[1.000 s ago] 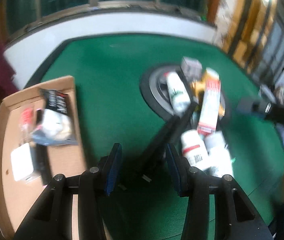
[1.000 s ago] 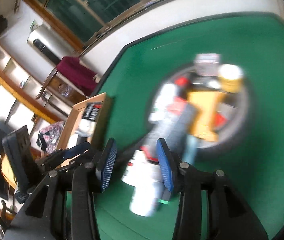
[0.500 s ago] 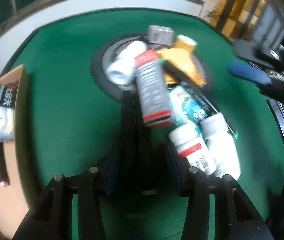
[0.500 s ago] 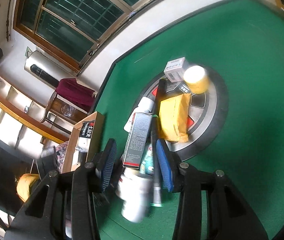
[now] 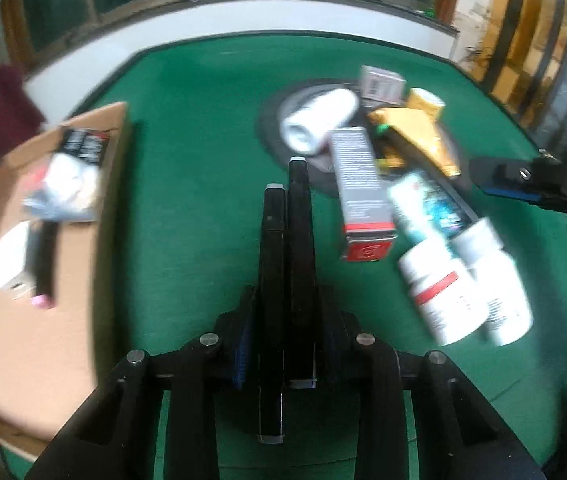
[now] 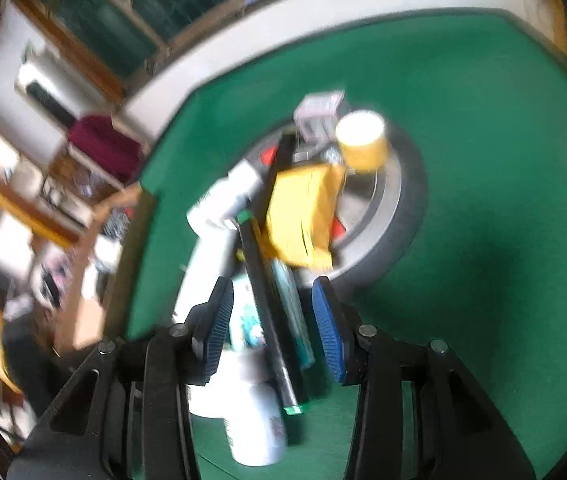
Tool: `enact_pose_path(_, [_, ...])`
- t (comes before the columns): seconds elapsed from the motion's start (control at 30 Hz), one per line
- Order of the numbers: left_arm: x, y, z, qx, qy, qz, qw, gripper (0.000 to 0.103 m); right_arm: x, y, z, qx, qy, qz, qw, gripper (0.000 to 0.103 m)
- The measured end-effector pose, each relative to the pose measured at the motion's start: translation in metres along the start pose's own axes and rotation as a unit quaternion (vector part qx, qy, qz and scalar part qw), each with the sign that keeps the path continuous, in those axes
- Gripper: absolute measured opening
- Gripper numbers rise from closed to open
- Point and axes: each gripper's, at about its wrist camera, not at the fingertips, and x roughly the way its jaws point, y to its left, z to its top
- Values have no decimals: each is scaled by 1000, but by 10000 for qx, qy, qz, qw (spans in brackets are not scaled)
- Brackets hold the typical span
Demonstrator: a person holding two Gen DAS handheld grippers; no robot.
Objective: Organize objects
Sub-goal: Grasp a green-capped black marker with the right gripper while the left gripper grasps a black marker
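Here the left hand-held gripper (image 5: 285, 332) is closing on two black slabs (image 5: 289, 264) standing between its fingers above the green tabletop (image 5: 187, 184). The right hand-held gripper (image 6: 273, 320) hangs open over bottles (image 6: 255, 428), touching nothing.

My left gripper (image 5: 285, 344) is matte black plastic: two angular fingers with cut-out slots and a round silver screw head at each pivot, four in a row. Its inner pads are ribbed blue rubber (image 5: 242, 354), mostly hidden. My right gripper (image 6: 273, 330) is built the same, black arms with silver screws, and its blue ribbed pads (image 6: 328, 336) show clearly, oval and finely grooved on the inner faces.
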Motion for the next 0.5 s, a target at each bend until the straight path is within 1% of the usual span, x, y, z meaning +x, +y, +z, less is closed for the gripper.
enact_pose_path(0.07, [-1, 4, -2, -37, -34, -16, 10000, 26, 7, 6, -2, -240, 152, -78, 9996, 36])
enact_pose_path(0.2, [4, -2, 3, 52, -63, 75, 9999, 27, 21, 19, -8, -767, 110, -449, 9960, 34])
enact_pose_path(0.23, [7, -3, 6, 41, -55, 82, 9999, 28, 26, 22, -10, -930, 110, -582, 9939, 29])
enact_pose_path(0.27, [9, -1, 9, -27, -43, 73, 10000, 31, 32, 24, -12, -1098, 128, -720, 9913, 24])
enact_pose_path(0.3, [14, -3, 14, -55, -53, 61, 10000, 33, 37, 24, -13, -1168, 122, -824, 9897, 21])
enact_pose_path(0.33, [16, -1, 16, -67, -95, 54, 9999, 35, 39, 23, -13, -1201, 108, -904, 9886, 17])
enact_pose_path(0.4, [20, 1, 20, -136, -190, -7, 9997, 34, 36, 20, -12, -1121, 102, -822, 9902, 14])
enact_pose_path(0.43, [20, 3, 19, -186, -223, -105, 9995, 32, 32, 17, -12, -1055, 59, -831, 9909, 12])
enact_pose_path(0.47, [19, 6, 18, -263, -248, -308, 9989, 26, 30, 15, -11, -1003, 41, -838, 9914, 12])
enact_pose_path(0.5, [18, 8, 16, -307, -243, -408, 9984, 26, 28, 12, -10, -932, 21, -815, 9923, 12])
